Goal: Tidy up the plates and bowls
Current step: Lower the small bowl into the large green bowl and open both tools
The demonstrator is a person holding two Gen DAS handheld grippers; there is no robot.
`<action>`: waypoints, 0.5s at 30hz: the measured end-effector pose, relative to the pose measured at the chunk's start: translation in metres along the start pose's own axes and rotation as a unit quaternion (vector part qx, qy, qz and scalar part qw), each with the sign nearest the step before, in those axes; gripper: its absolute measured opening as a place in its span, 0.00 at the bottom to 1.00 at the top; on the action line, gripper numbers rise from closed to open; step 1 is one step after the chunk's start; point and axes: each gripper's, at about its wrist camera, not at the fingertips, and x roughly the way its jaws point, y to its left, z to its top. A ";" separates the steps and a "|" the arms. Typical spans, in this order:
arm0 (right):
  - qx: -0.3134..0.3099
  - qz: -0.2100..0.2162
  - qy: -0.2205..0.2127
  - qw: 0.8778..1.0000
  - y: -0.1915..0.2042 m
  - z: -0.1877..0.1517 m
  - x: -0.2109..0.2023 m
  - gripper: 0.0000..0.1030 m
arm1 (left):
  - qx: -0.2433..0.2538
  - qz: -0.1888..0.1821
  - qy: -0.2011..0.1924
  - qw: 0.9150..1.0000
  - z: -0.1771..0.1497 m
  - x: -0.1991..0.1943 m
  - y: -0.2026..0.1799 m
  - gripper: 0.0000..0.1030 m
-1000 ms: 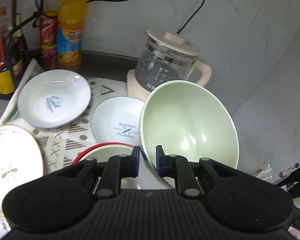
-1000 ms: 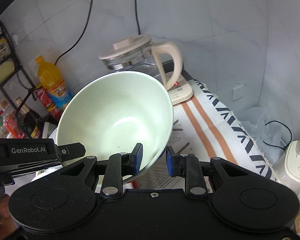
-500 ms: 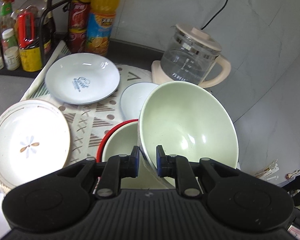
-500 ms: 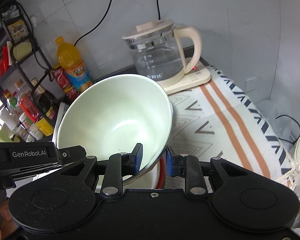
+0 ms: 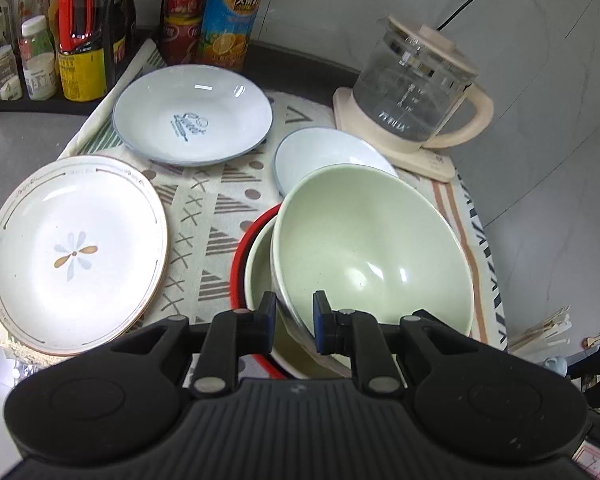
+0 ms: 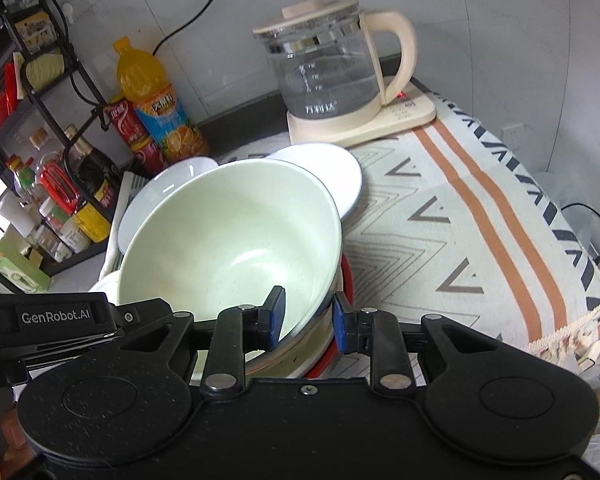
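Left wrist view: the green bowl (image 5: 374,248) is gripped at its rim by both grippers (image 5: 294,316) (image 6: 308,314) — jaws clenched — and held tilted for nesting into the red-rimmed bowl (image 5: 256,276).

Carried between both claws, the pale green bowl (image 5: 374,248) has come down from its raised position in front of the kettle (image 6: 332,76) and now sits low over a second green bowl (image 5: 258,276) inside the red-rimmed dish (image 5: 240,256). The left claw (image 5: 294,318) has swung to bring the flower plate (image 5: 74,248) fully into view. The right claw (image 6: 308,318) has dropped toward the bench cloth (image 6: 460,216).
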 end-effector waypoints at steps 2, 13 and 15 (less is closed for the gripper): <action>-0.001 -0.001 0.005 1.000 0.001 -0.002 0.003 0.24 | -0.001 0.003 0.009 1.000 -0.001 0.004 0.003 0.16; -0.016 -0.005 0.004 1.000 0.008 -0.002 0.007 0.31 | -0.001 0.018 0.004 1.000 0.004 0.001 0.007 0.28; -0.018 -0.005 0.002 1.000 0.008 -0.001 0.005 0.31 | 0.002 0.022 -0.006 1.000 0.006 -0.004 0.006 0.37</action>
